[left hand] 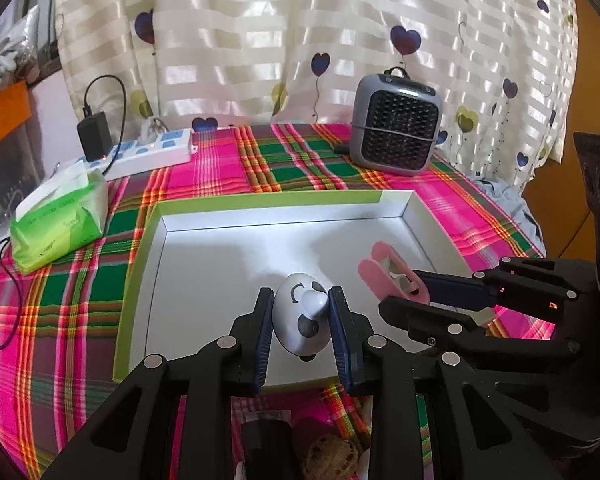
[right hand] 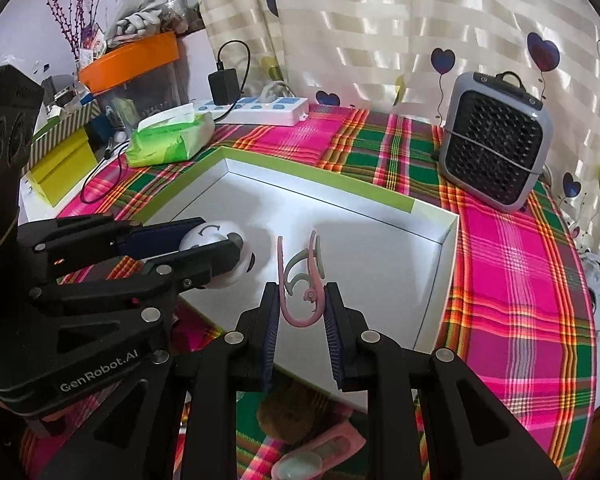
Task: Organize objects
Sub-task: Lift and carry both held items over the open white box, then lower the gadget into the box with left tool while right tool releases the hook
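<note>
- The shallow box (left hand: 140, 264) lies on the worktop (left hand: 60, 320) in the middle of the left wrist frame.
- The tissue pack (left hand: 60, 220) sits left of the box, with the power strip (left hand: 148, 152) behind it at upper left and a charger (left hand: 94, 134) plugged into the strip.
- The small heater (left hand: 396, 128) stands behind the box's far right corner, before the curtain (left hand: 300, 40).
- The left gripper (left hand: 302, 316) holds the egg-shaped toy (left hand: 300, 320) over the box's near edge, at lower centre.
- The right gripper (right hand: 302, 308) holds the clip (right hand: 300, 280) over the box, right of the toy.
- A wicker ball (left hand: 332, 456) lies before the box at the bottom edge.
</note>
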A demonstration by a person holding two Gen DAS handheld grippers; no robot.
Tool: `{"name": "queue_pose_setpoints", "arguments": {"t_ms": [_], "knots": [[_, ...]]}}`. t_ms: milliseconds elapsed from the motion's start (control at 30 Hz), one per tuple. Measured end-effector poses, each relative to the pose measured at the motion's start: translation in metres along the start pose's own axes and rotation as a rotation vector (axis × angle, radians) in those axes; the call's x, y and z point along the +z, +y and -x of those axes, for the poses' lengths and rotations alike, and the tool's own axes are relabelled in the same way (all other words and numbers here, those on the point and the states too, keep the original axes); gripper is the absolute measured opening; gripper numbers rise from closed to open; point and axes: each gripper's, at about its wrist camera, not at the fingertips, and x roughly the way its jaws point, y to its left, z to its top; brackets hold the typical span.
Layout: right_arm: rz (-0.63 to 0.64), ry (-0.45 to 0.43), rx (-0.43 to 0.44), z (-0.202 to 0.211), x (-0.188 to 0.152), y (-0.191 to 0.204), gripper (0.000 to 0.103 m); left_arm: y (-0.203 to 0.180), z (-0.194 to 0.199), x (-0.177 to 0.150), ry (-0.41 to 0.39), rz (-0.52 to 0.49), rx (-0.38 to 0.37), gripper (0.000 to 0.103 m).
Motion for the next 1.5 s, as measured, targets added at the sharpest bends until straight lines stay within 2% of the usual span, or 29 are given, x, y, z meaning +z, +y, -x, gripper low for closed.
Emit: {"name": "queue_pose_setpoints", "arguments": {"t_ms": [300, 567, 733, 933, 1067, 1500], "knots": [[-0.015, 0.032, 0.003, -0.011, 0.000, -0.006, 0.023, 0.001, -0.020, -0.002, 0.057, 0.001, -0.003, 0.025], [-0.027, 0.056, 0.018, -0.016, -0.001, -0.009, 0.023, 0.002, -0.020, -0.003, 0.061, 0.002, -0.002, 0.025], [-0.025, 0.045, 0.001, -0.015, -0.002, -0.008, 0.025, 0.004, -0.021, -0.003, 0.067, 0.011, -0.007, 0.026], [-0.028, 0.007, -0.002, -0.006, -0.001, -0.007, 0.033, 0.006, -0.017, -0.003, 0.064, 0.032, -0.009, 0.027], [-0.032, -0.015, -0.004, 0.000, -0.001, -0.006, 0.035, 0.008, -0.011, -0.003, 0.050, 0.041, -0.008, 0.032], [-0.050, -0.082, -0.005, 0.028, -0.012, 0.006, 0.039, 0.005, 0.029, -0.008, -0.015, 0.070, -0.030, 0.033]]}}
